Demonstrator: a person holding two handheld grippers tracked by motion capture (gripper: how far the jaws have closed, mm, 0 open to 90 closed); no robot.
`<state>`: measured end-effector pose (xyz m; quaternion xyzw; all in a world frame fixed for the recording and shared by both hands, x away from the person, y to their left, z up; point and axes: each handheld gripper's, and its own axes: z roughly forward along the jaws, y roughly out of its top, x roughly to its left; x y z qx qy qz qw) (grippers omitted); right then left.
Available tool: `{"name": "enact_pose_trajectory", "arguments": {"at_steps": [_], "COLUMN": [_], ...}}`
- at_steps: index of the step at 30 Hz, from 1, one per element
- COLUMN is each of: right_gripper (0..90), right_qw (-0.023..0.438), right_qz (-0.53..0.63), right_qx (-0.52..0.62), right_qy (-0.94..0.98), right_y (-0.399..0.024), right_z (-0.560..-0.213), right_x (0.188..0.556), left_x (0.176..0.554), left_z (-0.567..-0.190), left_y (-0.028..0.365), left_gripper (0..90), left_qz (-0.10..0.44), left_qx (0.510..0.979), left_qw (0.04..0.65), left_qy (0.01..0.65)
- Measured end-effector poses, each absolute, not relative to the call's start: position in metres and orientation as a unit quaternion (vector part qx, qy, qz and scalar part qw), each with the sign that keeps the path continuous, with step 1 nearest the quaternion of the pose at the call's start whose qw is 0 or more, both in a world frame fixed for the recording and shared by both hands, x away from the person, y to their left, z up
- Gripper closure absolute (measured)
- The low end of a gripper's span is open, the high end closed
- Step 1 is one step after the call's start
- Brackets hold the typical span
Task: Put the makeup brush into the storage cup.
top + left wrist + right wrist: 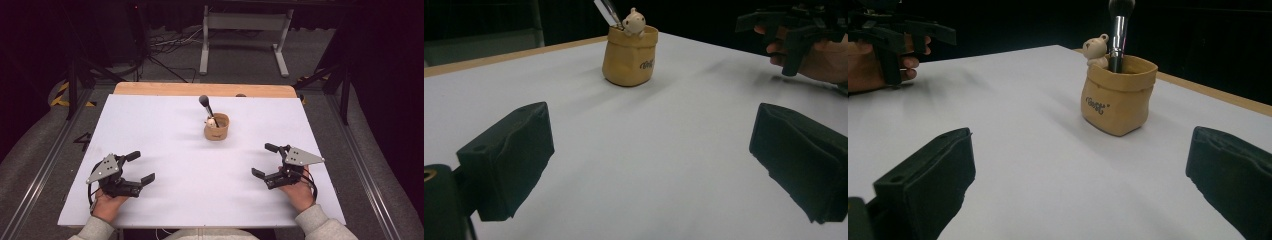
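One brush (pixel 207 107) upright in pot (pixel 217 130)

— Where does the pot (pixel 216 127) stand?
— On the bench (pixel 165 125), past the middle, toward its far edge. A brush (pixel 207 108) stands in it, with a small figure (pixel 211 121) on its rim.
— And the grippers?
— Left gripper (pixel 140 167) near the front left corner, right gripper (pixel 265 160) front right, the pot between and beyond them.

Illegible dark script on pot (pixel 1117 100)
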<state>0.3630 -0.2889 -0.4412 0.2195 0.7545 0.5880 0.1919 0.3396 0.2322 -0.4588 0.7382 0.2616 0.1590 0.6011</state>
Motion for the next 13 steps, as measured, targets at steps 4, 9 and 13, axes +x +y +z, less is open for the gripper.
{"name": "enact_pose_trajectory", "arguments": {"at_steps": [4,9,13], "right_gripper": [0.0,0.0,0.0], "right_qw": [0.191,0.191,0.192], "right_qz": [0.587,0.588,0.586], "right_qx": [0.22,0.221,0.221], "right_qy": [0.755,0.755,0.756], "right_y": [-0.2889,-0.289,-0.2886], "right_z": [-0.4414,-0.4412,-0.4411], "right_x": [0.3629,0.3627,0.3621], "left_x": [0.3399,0.3395,0.3397], "left_z": [-0.4589,-0.4587,-0.4581], "left_y": [0.2321,0.2321,0.2318], "left_gripper": [4.6,4.5,4.1], "left_qz": [0.161,0.156,0.153], "left_qx": [0.739,0.736,0.736], "left_qw": [0.601,0.603,0.604], "left_qy": [0.26,0.264,0.265]}}
